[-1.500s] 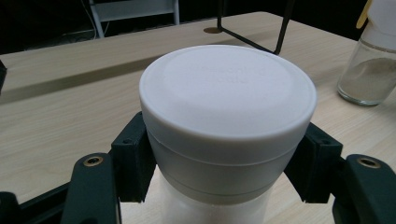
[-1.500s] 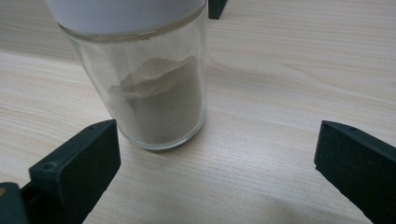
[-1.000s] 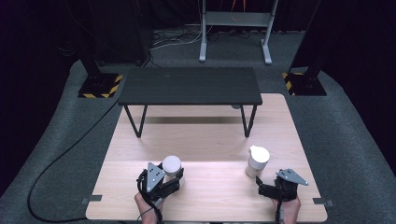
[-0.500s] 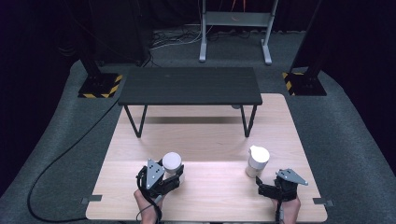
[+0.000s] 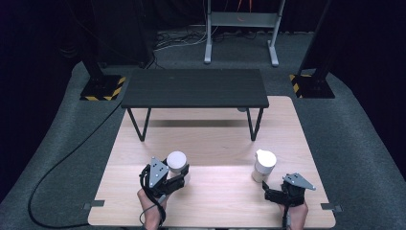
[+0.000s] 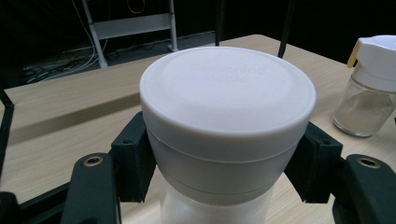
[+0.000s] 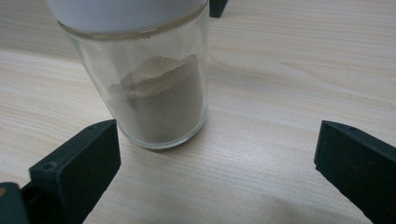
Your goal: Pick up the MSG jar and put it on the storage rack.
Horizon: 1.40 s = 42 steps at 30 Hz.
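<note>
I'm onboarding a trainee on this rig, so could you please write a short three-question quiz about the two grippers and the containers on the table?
1. True or false: the left gripper has its jaws against the white-lidded jar.
2. What is in the glass shaker? A) beige powder B) blue liquid C) nothing
3. In one word, how do the right gripper jaws stand?

Key
1. True: both jaws press the jar just below its lid.
2. A.
3. Open: wide apart, with the shaker ahead of them near one jaw and not gripped.
</note>
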Available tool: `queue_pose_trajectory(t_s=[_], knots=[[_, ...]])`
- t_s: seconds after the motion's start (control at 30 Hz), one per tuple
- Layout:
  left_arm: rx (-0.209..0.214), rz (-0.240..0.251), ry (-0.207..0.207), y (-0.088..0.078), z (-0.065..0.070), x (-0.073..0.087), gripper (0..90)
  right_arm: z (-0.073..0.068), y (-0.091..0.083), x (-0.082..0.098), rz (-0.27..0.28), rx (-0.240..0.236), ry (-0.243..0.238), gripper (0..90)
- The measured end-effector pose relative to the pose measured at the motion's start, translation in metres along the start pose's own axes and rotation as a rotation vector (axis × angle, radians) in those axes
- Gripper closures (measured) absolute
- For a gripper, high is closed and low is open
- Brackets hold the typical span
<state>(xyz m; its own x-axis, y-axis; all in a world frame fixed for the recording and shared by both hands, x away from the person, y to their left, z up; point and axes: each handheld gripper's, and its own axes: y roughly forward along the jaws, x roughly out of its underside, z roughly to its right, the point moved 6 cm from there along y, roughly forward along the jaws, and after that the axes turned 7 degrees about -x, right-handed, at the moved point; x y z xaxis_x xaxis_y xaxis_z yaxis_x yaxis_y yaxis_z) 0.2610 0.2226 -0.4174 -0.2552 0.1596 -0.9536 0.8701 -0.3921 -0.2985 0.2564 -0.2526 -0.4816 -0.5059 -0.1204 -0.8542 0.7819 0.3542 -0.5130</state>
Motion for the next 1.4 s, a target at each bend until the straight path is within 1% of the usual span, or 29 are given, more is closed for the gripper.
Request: queue_pose_trajectory(t_s=[0.27,0.87,1.1,1.4], knots=[[0.008,0.004,-0.003,0.005,-0.004,-0.009,34.7,0.0,0.0,0.0,0.003,-0.002,0.002,0.0],[-0.002,0.015,0.015,0.013,-0.012,-0.029,34.7,0.001,0.0,0.0,0.003,-0.003,0.003,0.0],[0.003,0.017,0.016,0.018,-0.016,-0.036,34.7,0.001,0.0,0.0,0.002,-0.003,0.003,0.0],[0.01,0.022,0.032,0.022,-0.015,-0.046,34.7,0.001,-0.001,0.0,0.004,-0.004,0.008,0.0]])
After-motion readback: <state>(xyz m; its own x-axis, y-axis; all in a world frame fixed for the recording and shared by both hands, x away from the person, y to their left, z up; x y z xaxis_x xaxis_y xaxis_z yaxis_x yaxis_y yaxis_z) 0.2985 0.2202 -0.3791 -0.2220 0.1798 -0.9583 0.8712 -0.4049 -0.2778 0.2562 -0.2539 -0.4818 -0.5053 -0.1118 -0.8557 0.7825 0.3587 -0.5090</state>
